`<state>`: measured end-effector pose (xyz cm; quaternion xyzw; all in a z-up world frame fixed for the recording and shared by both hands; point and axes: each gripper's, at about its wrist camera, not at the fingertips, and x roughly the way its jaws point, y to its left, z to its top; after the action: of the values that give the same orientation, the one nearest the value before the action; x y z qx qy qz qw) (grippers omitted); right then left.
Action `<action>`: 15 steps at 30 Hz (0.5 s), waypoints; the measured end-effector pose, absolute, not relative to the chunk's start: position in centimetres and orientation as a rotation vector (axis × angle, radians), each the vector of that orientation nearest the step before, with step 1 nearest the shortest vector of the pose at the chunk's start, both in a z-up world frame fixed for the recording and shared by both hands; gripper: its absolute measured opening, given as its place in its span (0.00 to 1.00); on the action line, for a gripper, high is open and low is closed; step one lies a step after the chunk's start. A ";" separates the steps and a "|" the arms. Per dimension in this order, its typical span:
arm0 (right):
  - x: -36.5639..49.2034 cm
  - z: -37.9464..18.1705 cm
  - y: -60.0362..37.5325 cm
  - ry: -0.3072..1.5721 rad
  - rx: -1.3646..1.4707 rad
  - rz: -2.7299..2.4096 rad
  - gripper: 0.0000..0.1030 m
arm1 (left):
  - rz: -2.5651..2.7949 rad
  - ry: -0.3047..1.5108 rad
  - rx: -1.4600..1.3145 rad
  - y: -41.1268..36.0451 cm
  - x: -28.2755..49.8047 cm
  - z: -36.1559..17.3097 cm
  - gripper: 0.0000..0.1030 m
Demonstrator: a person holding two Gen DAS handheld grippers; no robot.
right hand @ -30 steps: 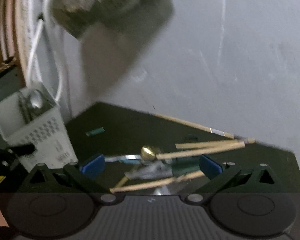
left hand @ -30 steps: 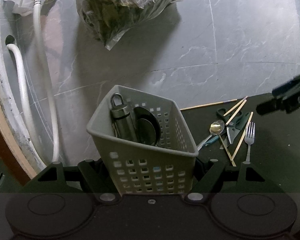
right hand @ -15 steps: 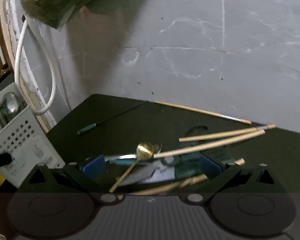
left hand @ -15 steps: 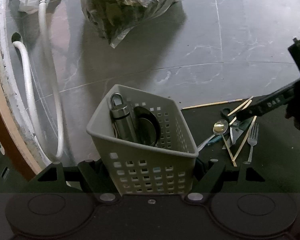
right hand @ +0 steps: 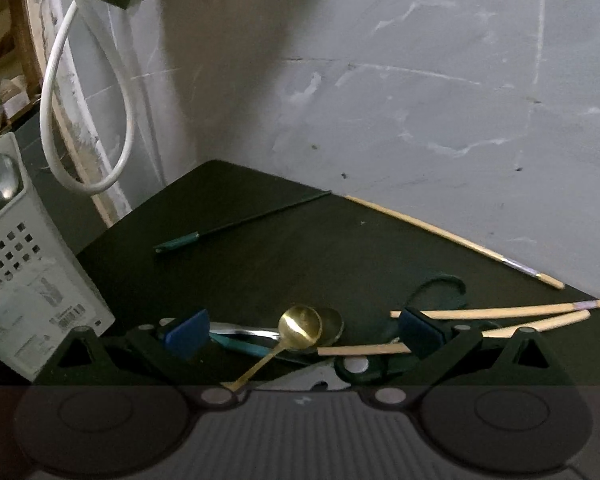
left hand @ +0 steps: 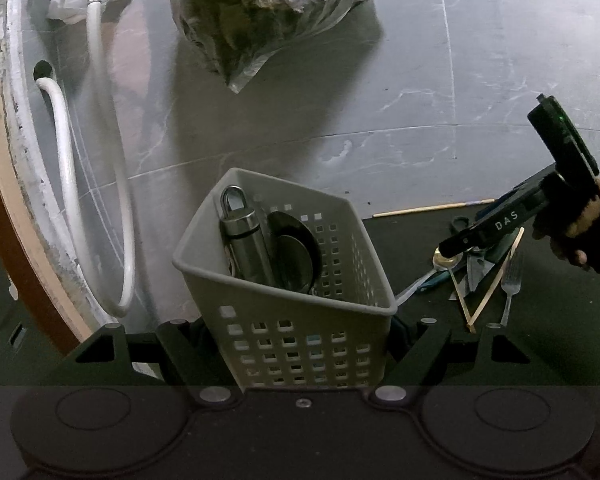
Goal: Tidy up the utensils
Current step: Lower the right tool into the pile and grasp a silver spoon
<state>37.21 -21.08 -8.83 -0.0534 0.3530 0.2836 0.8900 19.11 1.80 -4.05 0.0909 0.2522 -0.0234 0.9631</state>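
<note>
My left gripper (left hand: 300,332) is shut on a grey perforated basket (left hand: 300,320) that holds a steel flask (left hand: 246,240) and dark round lids. My right gripper (right hand: 304,330) is open, low over a pile of utensils on a black mat (right hand: 260,240): a gold spoon (right hand: 296,328), a silver spoon, a teal-handled tool and wooden chopsticks (right hand: 500,314). The gold spoon's bowl lies between the blue pads (right hand: 188,334). In the left wrist view the right gripper (left hand: 496,226) hovers over the pile, beside a fork (left hand: 510,280).
A white hose (left hand: 64,184) loops along the wall at the left. A plastic bag (left hand: 268,12) of dark stuff lies on the grey floor behind. A teal-tipped stick (right hand: 236,224) and a lone chopstick (right hand: 452,238) lie on the mat's far side.
My right gripper has moved down and forward over the utensil pile, now close above the gold spoon. The left gripper and basket have stayed still.
</note>
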 end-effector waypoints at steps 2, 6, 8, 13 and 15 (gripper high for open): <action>37.6 -9.0 -20.8 0.738 -0.119 0.610 1.00 | -0.044 0.512 0.183 1.8 19.1 -4.0 0.77; 38.7 -9.5 -20.8 0.775 -0.096 0.635 1.00 | -0.039 0.513 0.180 1.8 19.1 -4.0 0.77; 39.3 -9.7 -21.3 0.801 -0.041 0.644 0.99 | -0.037 0.513 0.179 1.8 19.1 -4.0 0.77; 40.2 -10.1 -22.7 0.823 0.067 0.639 0.94 | -0.036 0.513 0.178 1.8 19.1 -4.0 0.77; 40.4 -10.2 -23.3 0.826 0.110 0.640 0.90 | -0.036 0.513 0.178 1.8 19.1 -4.0 0.77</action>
<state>40.43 -23.30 -10.23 0.0525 0.3944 0.3053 0.8651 19.07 1.79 -4.03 0.0881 0.2536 -0.0180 0.9631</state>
